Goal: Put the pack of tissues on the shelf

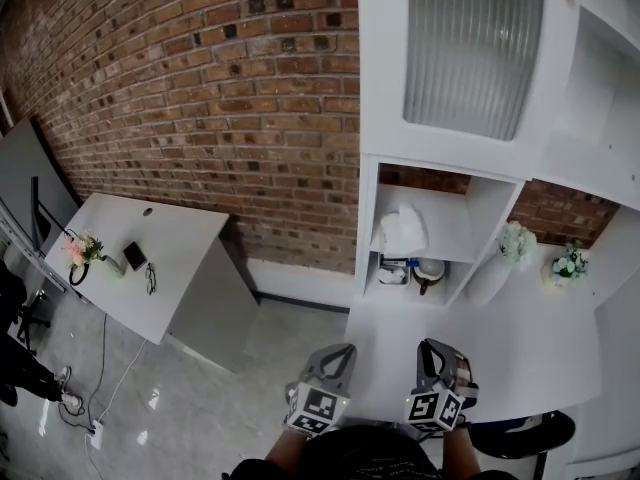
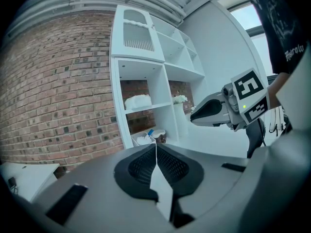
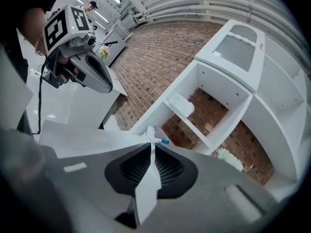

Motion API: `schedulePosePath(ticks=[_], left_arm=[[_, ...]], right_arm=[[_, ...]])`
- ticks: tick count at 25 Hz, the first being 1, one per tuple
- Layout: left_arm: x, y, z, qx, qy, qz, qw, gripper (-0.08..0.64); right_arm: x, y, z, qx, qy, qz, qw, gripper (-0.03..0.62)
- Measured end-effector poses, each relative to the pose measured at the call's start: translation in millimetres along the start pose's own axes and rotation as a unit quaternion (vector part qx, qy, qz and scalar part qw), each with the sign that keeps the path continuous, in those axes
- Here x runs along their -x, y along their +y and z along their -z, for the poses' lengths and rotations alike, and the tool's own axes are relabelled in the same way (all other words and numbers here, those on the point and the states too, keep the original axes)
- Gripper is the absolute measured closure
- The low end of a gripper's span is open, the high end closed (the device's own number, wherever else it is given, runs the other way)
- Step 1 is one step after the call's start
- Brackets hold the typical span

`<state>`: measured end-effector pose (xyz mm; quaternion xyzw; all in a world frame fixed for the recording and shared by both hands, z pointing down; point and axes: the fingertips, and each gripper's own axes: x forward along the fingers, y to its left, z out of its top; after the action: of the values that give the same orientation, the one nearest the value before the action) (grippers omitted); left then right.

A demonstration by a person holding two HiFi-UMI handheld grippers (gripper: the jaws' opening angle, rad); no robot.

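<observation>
Tissue pack (image 1: 402,230) sat on the shelf (image 1: 487,208); below the shelf, L gripper (image 1: 343,350) & R gripper (image 1: 431,346) were both pressed together, empty.

No word, number or brand is legible. The left gripper (image 1: 338,354) and right gripper (image 1: 433,351) bear cubes (image 1: 317,409) showing only black-and-white square markers. The pale print (image 2: 294,53) on a person's dark shirt (image 2: 277,18) is too blurred to read.
</observation>
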<state>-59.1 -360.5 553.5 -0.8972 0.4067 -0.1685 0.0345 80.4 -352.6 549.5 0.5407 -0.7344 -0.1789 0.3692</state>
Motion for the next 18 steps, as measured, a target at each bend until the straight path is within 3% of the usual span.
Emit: schedulePosePath(ticks=[18], left_arm=[[-1.0,-0.6,2.8,-0.001,0.001,0.003,1.0,0.548]], right_arm=[[1.2,-4.6,6.1,-0.005,0.008,0.009,1.0,0.586]])
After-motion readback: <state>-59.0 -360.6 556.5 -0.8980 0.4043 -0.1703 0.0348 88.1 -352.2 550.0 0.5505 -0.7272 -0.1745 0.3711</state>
